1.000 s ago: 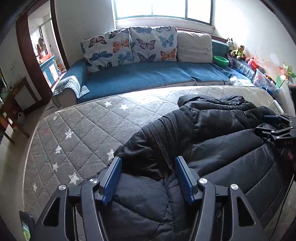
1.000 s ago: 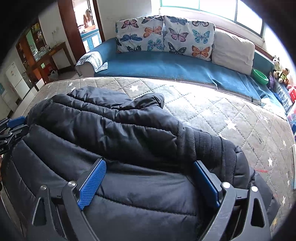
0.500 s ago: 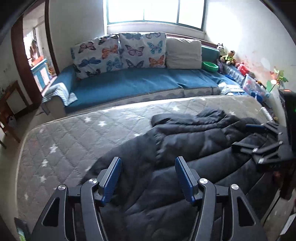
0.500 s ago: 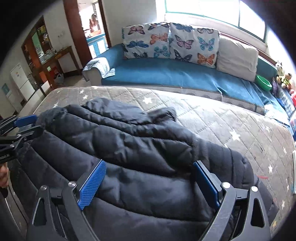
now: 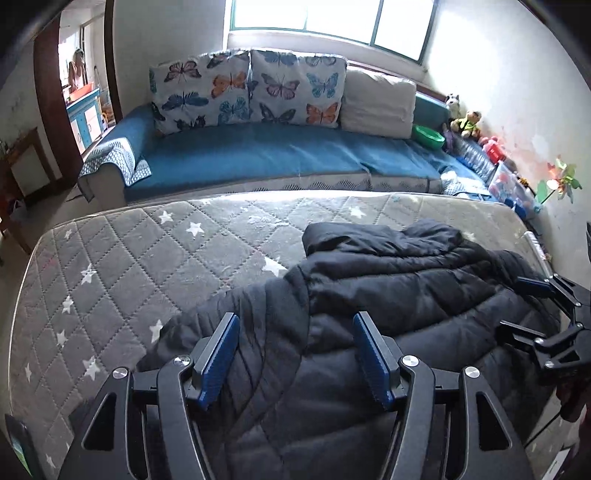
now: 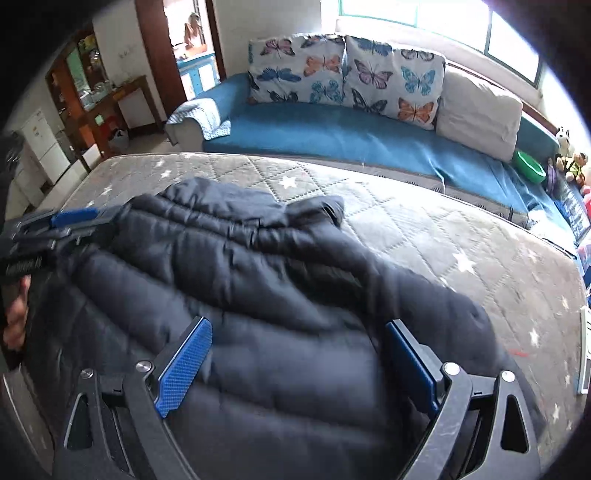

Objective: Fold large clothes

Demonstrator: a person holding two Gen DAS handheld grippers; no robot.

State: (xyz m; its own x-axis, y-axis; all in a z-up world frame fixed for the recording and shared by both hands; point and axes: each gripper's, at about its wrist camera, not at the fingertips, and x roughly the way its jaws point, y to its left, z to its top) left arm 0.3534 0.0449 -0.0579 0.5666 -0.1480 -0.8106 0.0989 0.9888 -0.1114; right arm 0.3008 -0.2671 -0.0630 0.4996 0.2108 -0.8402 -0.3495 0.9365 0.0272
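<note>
While I look along the left gripper (image 5: 293, 354), I see its two blue pads (image 5: 218, 360) standing spread apart, with nothing pinched between them; only the dark padded jacket (image 5: 388, 295) lies below the gap. The right gripper (image 6: 299, 365) shows the same: its jaws are wide apart, the blue pads are clear of the cloth, and the jacket fills the space under them without being gripped. In the left view I see the right gripper at the right edge, over the far side of the jacket, and in the right view the left gripper appears at the left edge, with a part of the hand (image 6: 16, 314) that holds it.

The jacket is black and quilted. It lies on the grey mattress (image 5: 122, 258), which has a diamond stitching and white stars. The jacket is on the near part of the mattress, bunched in thick folds, with one end of it reaching toward the middle of the bed.

Beyond the mattress stands a blue sofa (image 5: 277, 158). Against its back lean two butterfly cushions (image 5: 251, 88) and one plain beige cushion (image 5: 376, 103). At the right end of the sofa I see a green bowl (image 5: 428, 134) and some soft toys (image 5: 467, 123). Above the sofa is a bright window (image 5: 325, 22). At the left, an open doorway (image 5: 79, 85) leads to another room.
</note>
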